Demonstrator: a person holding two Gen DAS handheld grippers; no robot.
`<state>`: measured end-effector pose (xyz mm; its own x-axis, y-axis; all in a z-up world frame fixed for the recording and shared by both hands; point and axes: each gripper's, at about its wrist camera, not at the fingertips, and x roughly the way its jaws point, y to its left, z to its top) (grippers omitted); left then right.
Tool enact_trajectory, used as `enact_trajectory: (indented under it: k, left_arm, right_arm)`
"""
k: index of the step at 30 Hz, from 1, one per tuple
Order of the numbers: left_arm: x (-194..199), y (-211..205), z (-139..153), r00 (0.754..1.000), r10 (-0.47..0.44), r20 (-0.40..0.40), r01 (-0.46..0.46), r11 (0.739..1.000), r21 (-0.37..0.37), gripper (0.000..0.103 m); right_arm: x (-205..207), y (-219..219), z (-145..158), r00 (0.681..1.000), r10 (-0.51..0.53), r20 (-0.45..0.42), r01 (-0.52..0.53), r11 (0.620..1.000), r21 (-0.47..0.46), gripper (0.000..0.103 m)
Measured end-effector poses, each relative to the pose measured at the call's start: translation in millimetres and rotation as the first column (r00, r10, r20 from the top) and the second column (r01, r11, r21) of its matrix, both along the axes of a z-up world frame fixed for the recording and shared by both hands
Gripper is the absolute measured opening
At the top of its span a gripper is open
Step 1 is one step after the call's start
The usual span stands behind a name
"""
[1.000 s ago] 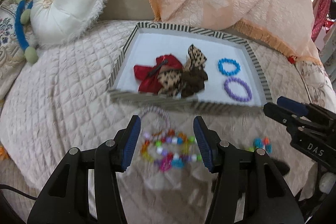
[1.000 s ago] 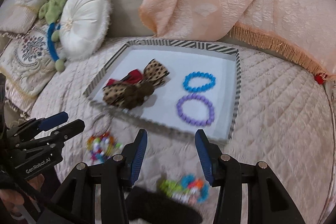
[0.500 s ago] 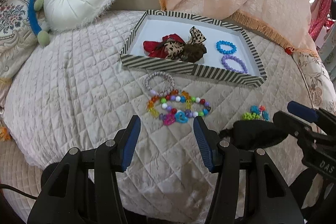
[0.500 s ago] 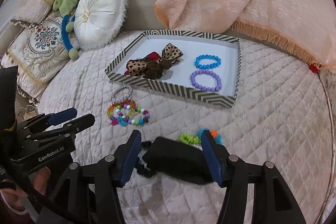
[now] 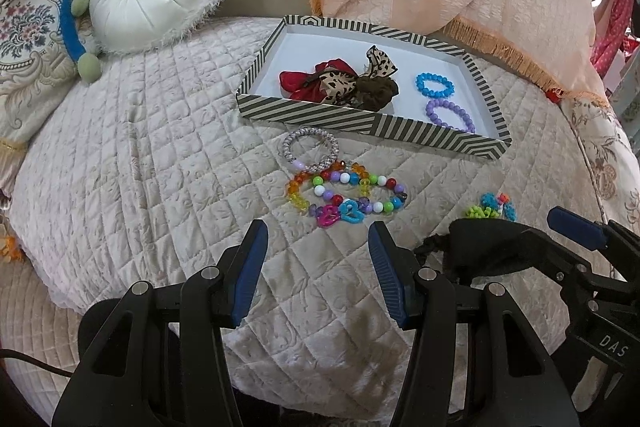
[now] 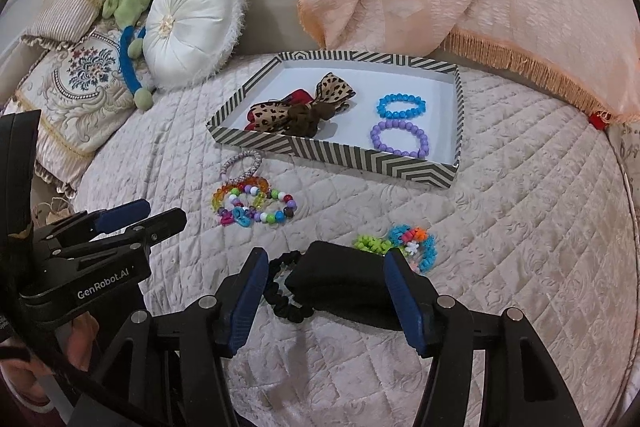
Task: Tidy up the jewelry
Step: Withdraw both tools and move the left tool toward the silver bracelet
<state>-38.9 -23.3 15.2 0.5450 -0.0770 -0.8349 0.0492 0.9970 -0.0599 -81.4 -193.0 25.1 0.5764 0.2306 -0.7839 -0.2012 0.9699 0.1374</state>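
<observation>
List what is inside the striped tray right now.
Inside the striped tray: a pile of fabric hair bows, leopard-print, red and brown, plus a blue bead bracelet and a purple bead bracelet. Anything under the bows is covered and cannot be seen.

The black hair tie (image 6: 286,289) is partly hidden under the black pouch (image 6: 344,279). The pouch covers part of the spiky bracelet (image 6: 412,245) at 1 o'clock from it. The red bow (image 6: 298,97) hides behind the spotted bow (image 6: 304,105).
</observation>
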Motion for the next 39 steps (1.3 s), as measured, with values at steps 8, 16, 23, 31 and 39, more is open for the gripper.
enact_trajectory:
  k: [8, 16, 23, 31, 39]
  left_arm:
    - [3.6, 14.9, 5.1, 1.000, -0.005, -0.020, 0.003, 0.997, -0.083, 0.052]
    - [22.0, 59.4, 0.6, 0.994, 0.051, -0.092, -0.068, 0.980, -0.187, 0.056]
    - [36.6, 74.3, -10.3, 0.986, 0.104, -0.128, -0.130, 0.968, -0.216, 0.056]
    - [60.2, 70.5, -25.8, 0.981, 0.100, -0.167, -0.141, 0.958, -0.252, 0.056]
    - [93.2, 61.5, -33.9, 0.977, 0.103, -0.188, -0.149, 0.956, -0.253, 0.061]
  right_arm:
    - [-5.0, -12.3, 4.5, 1.000, -0.006, 0.004, 0.006, 1.000, -0.003, 0.058]
    - [-14.5, -45.1, -2.6, 0.999, -0.039, -0.016, 0.039, 0.999, 0.002, 0.058]
    - [-20.0, -66.0, -22.1, 0.998, -0.047, -0.052, 0.048, 0.999, 0.018, 0.058]
    - [-12.3, -64.7, -35.3, 0.998, -0.004, -0.060, 0.007, 0.998, 0.062, 0.058]
    - [11.7, -68.1, -50.5, 0.998, -0.019, -0.053, 0.026, 0.989, 0.143, 0.058]
